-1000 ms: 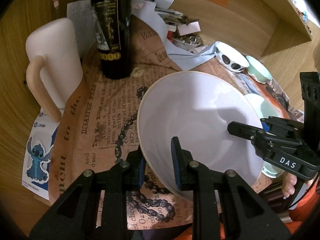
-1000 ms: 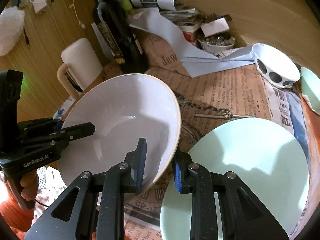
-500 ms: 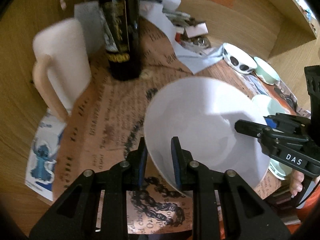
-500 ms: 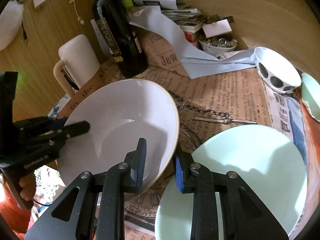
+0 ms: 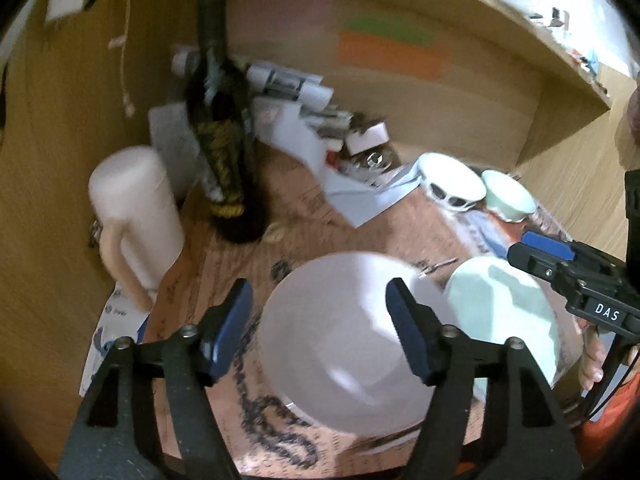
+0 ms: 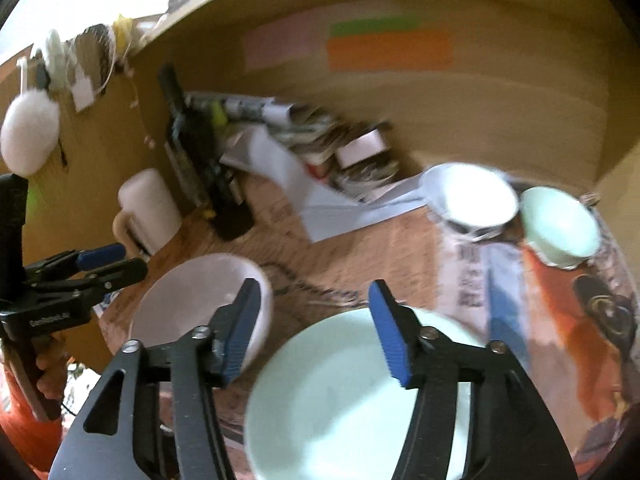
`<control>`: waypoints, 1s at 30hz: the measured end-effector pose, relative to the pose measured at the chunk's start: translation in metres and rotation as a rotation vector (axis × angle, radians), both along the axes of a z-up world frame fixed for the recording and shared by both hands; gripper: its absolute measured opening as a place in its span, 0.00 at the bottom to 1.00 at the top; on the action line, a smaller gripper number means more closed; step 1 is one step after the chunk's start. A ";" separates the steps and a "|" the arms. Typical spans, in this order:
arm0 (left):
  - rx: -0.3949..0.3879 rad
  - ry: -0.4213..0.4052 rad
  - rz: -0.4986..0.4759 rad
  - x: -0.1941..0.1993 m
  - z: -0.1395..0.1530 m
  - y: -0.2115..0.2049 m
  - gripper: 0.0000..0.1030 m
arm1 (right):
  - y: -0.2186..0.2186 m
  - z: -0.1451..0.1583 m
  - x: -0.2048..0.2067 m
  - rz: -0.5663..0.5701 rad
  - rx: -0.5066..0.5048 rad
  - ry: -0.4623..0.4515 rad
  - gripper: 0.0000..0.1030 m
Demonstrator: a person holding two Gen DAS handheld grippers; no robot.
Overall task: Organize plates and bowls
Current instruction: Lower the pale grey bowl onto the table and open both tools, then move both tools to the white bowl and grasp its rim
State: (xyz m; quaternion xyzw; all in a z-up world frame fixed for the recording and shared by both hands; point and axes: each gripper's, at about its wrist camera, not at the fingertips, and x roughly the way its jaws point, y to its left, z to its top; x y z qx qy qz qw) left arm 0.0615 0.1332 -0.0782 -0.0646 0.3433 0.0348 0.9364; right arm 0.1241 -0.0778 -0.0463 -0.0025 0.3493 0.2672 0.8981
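A large white bowl (image 5: 344, 332) (image 6: 192, 304) rests on the newspaper-covered table, left of a mint green plate (image 5: 504, 308) (image 6: 352, 392). My left gripper (image 5: 320, 320) hovers above the bowl's near-left rim, its jaws opening, its pads clear of the rim. My right gripper (image 6: 314, 328) hangs over the gap between bowl and plate, jaws opening, nothing pressed between its pads. In the other wrist's view I see the left gripper (image 6: 80, 276) left of the bowl and the right gripper (image 5: 560, 268) over the plate's far right edge. Both views are blurred.
A dark wine bottle (image 5: 224, 132) (image 6: 204, 160) and a pale pink mug (image 5: 132, 216) (image 6: 148, 208) stand at the back left. A white spotted bowl (image 5: 452, 184) (image 6: 468, 196) and a small mint bowl (image 5: 508, 196) (image 6: 560, 224) sit at the back right. Papers lie by the wooden wall.
Both grippers were shut on the white bowl's rim, holding it tilted. Both have opened, let go and risen away. The bowl now sits level on the table.
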 end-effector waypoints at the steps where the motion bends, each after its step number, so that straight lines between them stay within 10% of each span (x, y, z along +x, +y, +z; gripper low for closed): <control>1: -0.003 -0.007 -0.007 0.003 0.004 -0.005 0.72 | -0.006 0.002 0.001 -0.013 0.001 -0.009 0.55; 11: -0.034 -0.030 -0.054 0.052 0.027 -0.049 0.82 | -0.067 0.017 0.022 -0.129 0.017 -0.093 0.64; 30: 0.038 0.213 -0.110 0.221 -0.011 -0.121 0.86 | -0.107 -0.015 0.113 -0.193 -0.012 -0.021 0.73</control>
